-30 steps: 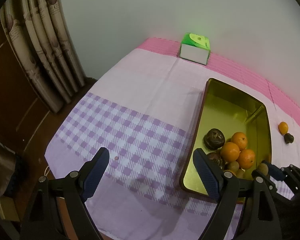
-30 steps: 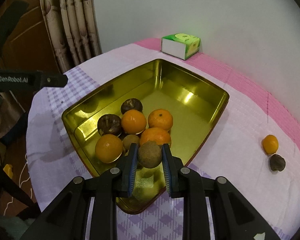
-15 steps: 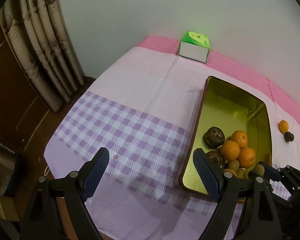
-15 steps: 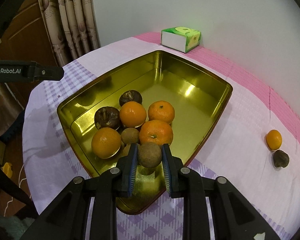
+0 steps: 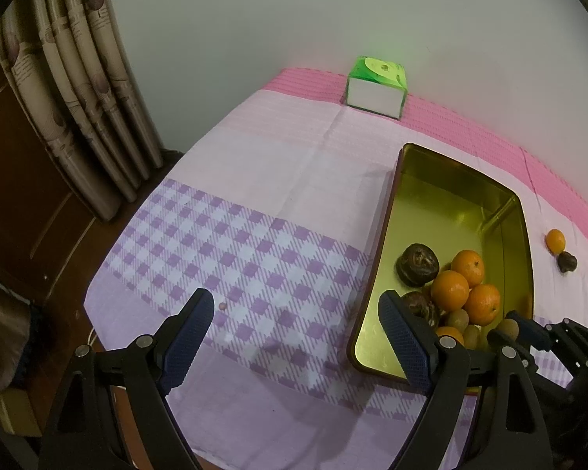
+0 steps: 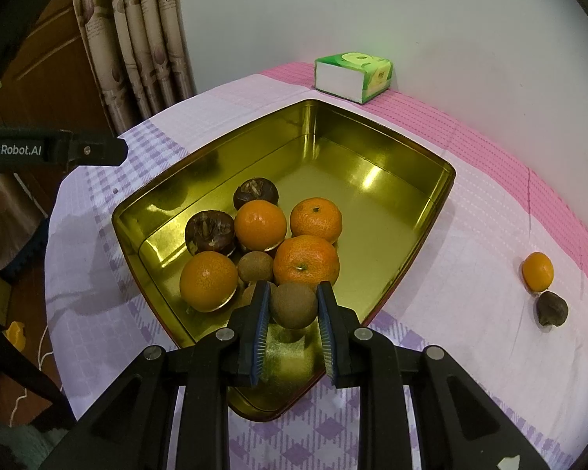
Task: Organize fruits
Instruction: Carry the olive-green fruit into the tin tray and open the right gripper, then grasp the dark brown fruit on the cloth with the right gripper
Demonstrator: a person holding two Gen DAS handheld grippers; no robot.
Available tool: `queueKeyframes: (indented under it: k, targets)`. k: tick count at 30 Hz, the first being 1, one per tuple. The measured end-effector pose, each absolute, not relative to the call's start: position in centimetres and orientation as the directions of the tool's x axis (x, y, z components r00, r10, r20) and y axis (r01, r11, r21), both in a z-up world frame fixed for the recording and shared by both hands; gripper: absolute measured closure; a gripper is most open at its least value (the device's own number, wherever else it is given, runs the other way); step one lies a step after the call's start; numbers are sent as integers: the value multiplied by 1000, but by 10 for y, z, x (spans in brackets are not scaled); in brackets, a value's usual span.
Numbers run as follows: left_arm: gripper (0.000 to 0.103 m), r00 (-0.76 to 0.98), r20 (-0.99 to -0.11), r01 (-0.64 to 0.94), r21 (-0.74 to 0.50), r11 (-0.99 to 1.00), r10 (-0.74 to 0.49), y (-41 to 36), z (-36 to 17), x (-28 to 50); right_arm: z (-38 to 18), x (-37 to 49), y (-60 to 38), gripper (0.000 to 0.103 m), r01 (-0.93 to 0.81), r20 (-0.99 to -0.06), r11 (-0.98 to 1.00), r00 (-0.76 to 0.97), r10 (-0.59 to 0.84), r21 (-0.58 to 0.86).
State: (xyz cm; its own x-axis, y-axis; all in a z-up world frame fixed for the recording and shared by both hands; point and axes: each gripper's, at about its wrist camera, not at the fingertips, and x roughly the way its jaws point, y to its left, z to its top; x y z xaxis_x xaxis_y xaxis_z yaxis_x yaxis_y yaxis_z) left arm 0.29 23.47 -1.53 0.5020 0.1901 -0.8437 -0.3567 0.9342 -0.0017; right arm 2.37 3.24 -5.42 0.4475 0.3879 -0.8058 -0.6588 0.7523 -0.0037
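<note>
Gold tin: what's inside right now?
Gold tin holds four oranges, two dark wrinkled fruits and small brown fruits. Right tool and its brown fruit hide the near corner.

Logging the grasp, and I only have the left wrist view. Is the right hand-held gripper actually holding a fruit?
Observer: Yes. The right hand-held gripper is shut on a brown round fruit, with a pad on each side of it.
Operator: Over the tin?
Observer: Yes, over the near corner of the gold tin, just in front of the pile.
Operator: How many oranges are inside?
Observer: Four oranges, all in clear view from the right wrist.
</note>
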Motion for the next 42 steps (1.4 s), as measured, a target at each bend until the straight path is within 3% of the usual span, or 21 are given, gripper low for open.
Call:
queueKeyframes:
  k: [16, 32, 40, 42]
  targets:
    - [17, 503, -843, -352, 1, 936, 190, 233, -17, 3, -26, 26, 8, 72, -610, -756, 792, 509, 412, 21]
    - [17, 497, -848, -325, 17, 946, 186, 230, -20, 5, -36, 94, -137, 68, -245, -760, 970, 629, 166, 9]
    - [17, 481, -857, -307, 33, 951, 185, 226, -23, 13, -55, 122, -169, 64, -180, -777, 983, 614, 139, 34]
    - [17, 479, -858, -302, 39, 953, 186, 225, -24, 14, -60, 128, -170, 58, -173, -780, 984, 610, 141, 43]
